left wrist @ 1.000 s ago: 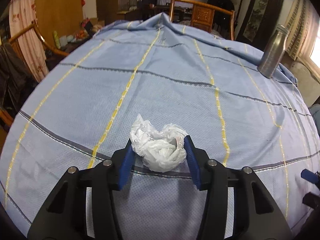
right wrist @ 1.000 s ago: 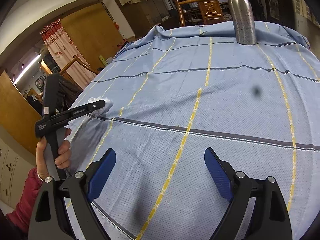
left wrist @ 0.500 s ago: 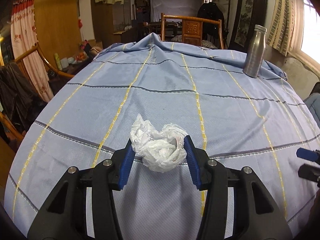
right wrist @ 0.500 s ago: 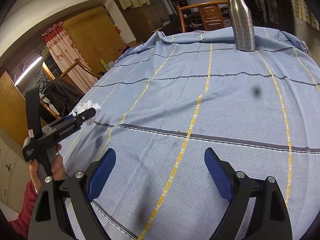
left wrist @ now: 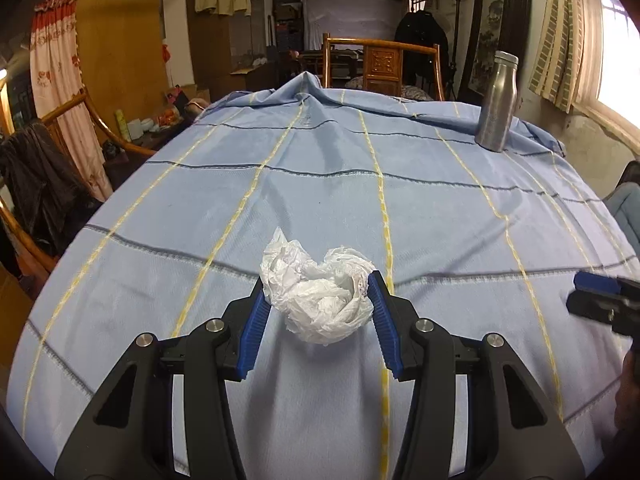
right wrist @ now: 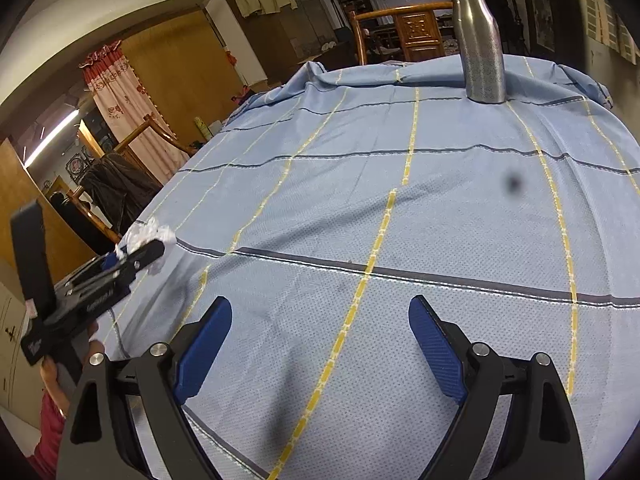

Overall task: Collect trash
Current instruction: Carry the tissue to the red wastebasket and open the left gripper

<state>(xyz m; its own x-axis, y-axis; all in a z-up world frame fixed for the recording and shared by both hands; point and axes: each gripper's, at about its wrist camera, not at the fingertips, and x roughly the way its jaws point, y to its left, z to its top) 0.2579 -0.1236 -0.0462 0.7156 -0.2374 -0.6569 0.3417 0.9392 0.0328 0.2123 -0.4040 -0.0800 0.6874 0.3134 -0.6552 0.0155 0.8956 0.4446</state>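
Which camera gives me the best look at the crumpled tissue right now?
The left wrist view. The crumpled tissue sits centred and sharp between the left gripper pads, which are shut on it. The right wrist view shows only a small white edge at far left, partly hidden behind that gripper.

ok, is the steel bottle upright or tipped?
Upright. The steel bottle stands on its base on the blue tablecloth, cap on top, in both views.

Since the earlier frames, the left tool [left wrist: 318, 308] has lifted and levelled, carrying the crumpled white tissue [left wrist: 318, 294] clear of the blue striped tablecloth [left wrist: 320, 184]. In the right wrist view it sits higher and nearer the right tool [right wrist: 320, 344].
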